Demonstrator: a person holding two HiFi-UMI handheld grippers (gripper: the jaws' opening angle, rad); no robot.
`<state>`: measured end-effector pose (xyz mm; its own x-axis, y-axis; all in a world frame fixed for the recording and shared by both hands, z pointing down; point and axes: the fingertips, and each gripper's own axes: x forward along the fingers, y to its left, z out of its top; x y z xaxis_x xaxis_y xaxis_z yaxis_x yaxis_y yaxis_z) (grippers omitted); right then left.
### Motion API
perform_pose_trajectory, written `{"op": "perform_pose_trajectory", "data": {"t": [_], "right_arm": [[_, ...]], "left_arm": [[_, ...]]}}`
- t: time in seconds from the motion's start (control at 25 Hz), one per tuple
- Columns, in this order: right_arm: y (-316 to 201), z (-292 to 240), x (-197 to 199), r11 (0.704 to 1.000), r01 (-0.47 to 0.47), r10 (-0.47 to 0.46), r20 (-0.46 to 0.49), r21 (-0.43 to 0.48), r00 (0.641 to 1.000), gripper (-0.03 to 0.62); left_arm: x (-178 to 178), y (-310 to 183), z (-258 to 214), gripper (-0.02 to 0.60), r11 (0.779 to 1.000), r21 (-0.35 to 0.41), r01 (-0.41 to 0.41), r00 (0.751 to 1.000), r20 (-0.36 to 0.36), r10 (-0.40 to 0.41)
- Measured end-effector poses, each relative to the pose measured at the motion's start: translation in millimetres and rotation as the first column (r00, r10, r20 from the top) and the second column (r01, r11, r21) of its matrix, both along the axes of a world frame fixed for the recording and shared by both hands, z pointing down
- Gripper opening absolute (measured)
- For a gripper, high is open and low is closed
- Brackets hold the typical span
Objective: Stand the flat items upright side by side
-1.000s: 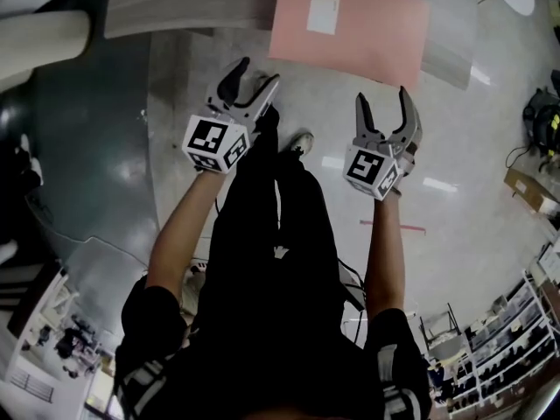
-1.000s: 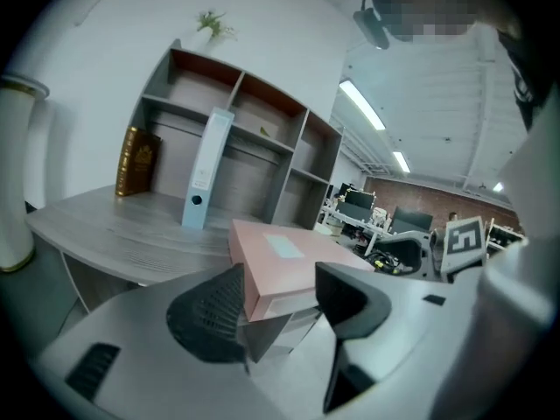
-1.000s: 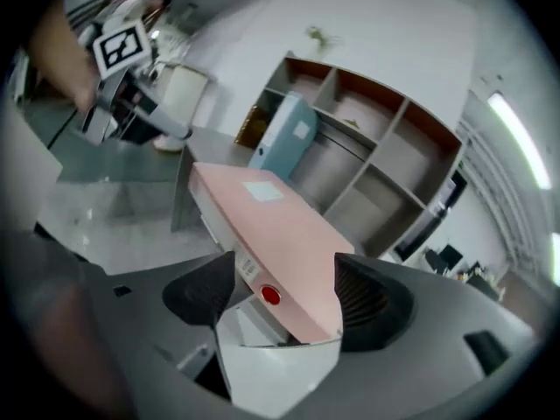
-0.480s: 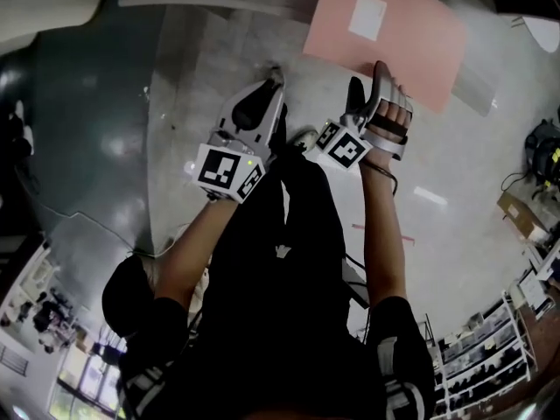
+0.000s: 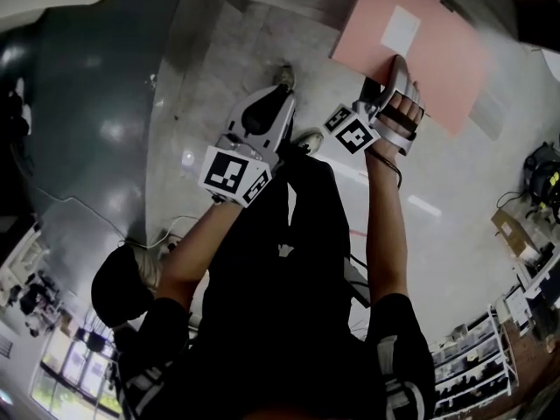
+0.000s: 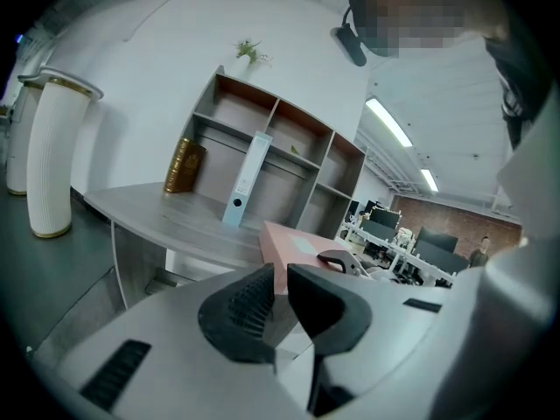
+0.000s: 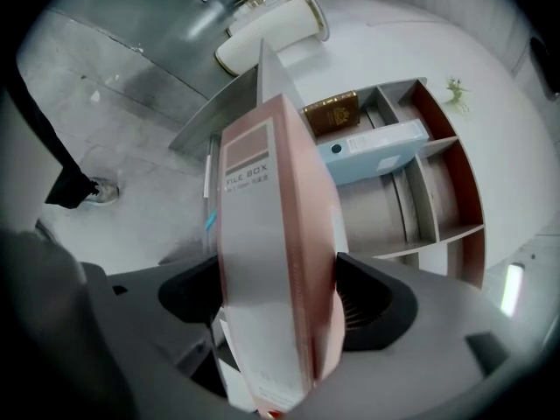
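The shelf unit (image 6: 232, 116) holds a pale blue binder (image 6: 247, 178) and a gold-brown book (image 6: 184, 166). The right claw (image 7: 280, 300), just opened wide, straddles the pink file box (image 7: 271, 191). The left claw (image 6: 278, 278), just closed, is empty.

head view: dim and murky, corners darkest | glare: pale spots on the glossy floor (image 5: 114, 134), at left and right of centre | left gripper view: bright, ceiling strip lights (image 6: 389, 122) at upper right, near foreground soft | right gripper view: evenly lit, file box (image 7: 280, 261) blurred close to the lens | all views: fisheye bending, black rim
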<state>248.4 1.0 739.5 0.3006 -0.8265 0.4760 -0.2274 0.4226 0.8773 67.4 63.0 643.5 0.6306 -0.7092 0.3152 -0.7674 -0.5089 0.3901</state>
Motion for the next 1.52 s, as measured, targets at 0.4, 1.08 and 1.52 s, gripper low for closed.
{"op": "perform_pose_trajectory", "data": {"t": [0.4, 1.08, 1.52], "right_arm": [[5.7, -51.1, -23.2, 0.998, 0.069, -0.067, 0.222, 0.0, 0.973, 0.36], [0.0, -263.1, 45.5, 0.939, -0.227, -0.123, 0.87, 0.258, 0.477, 0.314], [-37.6, -278.3, 67.4, 0.834, -0.517, -0.203, 0.978, 0.192, 0.036, 0.314]], "left_arm": [[-11.3, -5.5, -40.7, 0.061, 0.999, 0.032, -0.019, 1.0, -0.008, 0.02], [21.0, 3.3, -211.9, 0.061, 0.983, 0.181, -0.036, 0.997, -0.057, 0.047], [36.6, -74.8, -253.7, 0.061, 0.967, 0.223, -0.126, 0.983, -0.1, 0.151]]}}
